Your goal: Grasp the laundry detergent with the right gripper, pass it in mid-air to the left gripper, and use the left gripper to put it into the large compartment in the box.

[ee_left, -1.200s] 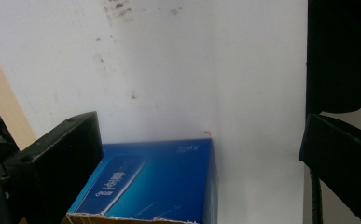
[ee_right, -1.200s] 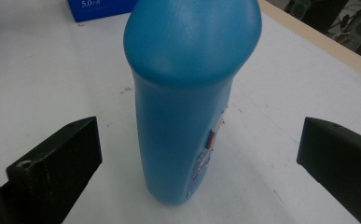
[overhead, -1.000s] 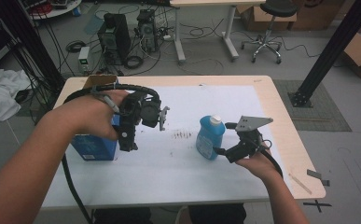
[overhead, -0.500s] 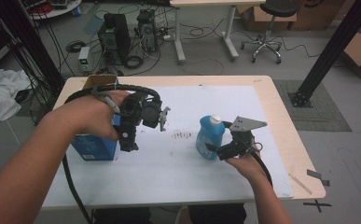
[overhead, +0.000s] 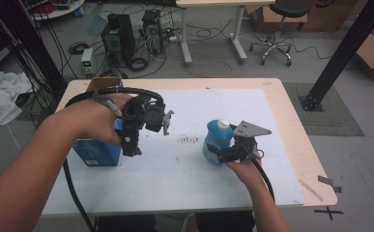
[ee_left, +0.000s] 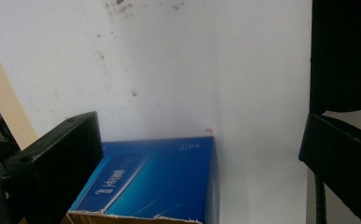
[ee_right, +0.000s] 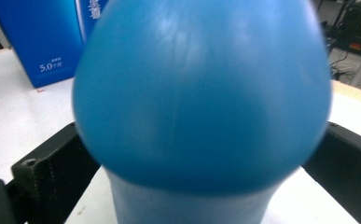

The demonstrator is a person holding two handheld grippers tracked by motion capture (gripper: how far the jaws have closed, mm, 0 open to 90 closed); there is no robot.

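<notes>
The right gripper (overhead: 223,153) has its jaws set against both flanks of the smooth, bulbous blue plastic bottle (overhead: 217,142), which stands upright on the white mat (overhead: 189,179). The left gripper (overhead: 131,142) hangs spread wide above the glossy blue cardboard box (overhead: 95,154).

The blue box (ee_right: 52,37) has small white print that reads "5.0" with tiny signs after it (too small to read). In the left gripper view, its top (ee_left: 159,182) shows white signs, too blurred to read.
</notes>
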